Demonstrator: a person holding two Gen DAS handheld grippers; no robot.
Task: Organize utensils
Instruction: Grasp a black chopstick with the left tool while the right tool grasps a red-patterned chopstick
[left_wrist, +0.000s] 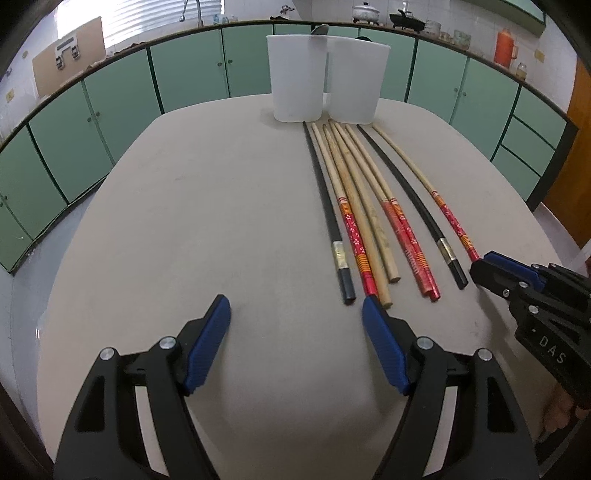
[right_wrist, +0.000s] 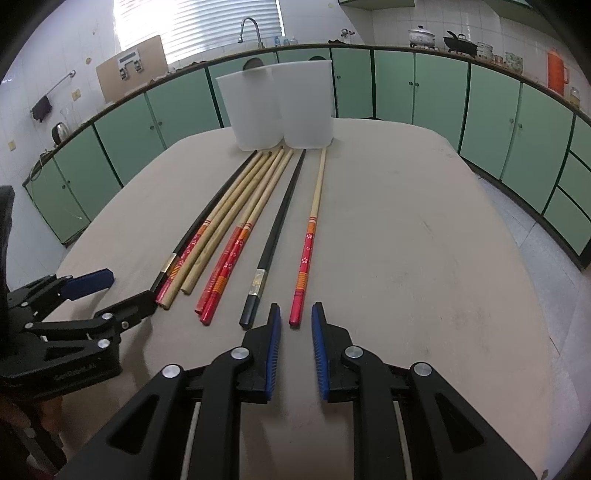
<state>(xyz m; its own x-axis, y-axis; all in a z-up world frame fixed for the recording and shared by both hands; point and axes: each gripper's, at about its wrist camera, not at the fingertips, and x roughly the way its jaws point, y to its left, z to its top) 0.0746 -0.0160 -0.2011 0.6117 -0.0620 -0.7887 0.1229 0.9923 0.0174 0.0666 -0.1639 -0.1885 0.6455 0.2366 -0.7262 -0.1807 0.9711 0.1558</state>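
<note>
Several chopsticks lie side by side on the beige table (left_wrist: 221, 206): black ones (left_wrist: 325, 206), plain wooden ones (left_wrist: 369, 221) and red-handled ones (left_wrist: 402, 229). The rightmost red-handled chopstick (right_wrist: 308, 251) lies apart from the rest. Two white plastic cups (left_wrist: 295, 74) (right_wrist: 306, 103) stand at the far ends of the chopsticks; a spoon (left_wrist: 320, 29) sticks out of one. My left gripper (left_wrist: 295, 314) is open and empty, just before the near ends. My right gripper (right_wrist: 295, 314) is partly open, its tips just short of the lone red chopstick's end.
Green cabinets (left_wrist: 184, 70) and a kitchen counter with sink, pots (left_wrist: 365, 13) and an orange flask (left_wrist: 505, 48) ring the table. The table's left half (left_wrist: 166, 221) holds nothing.
</note>
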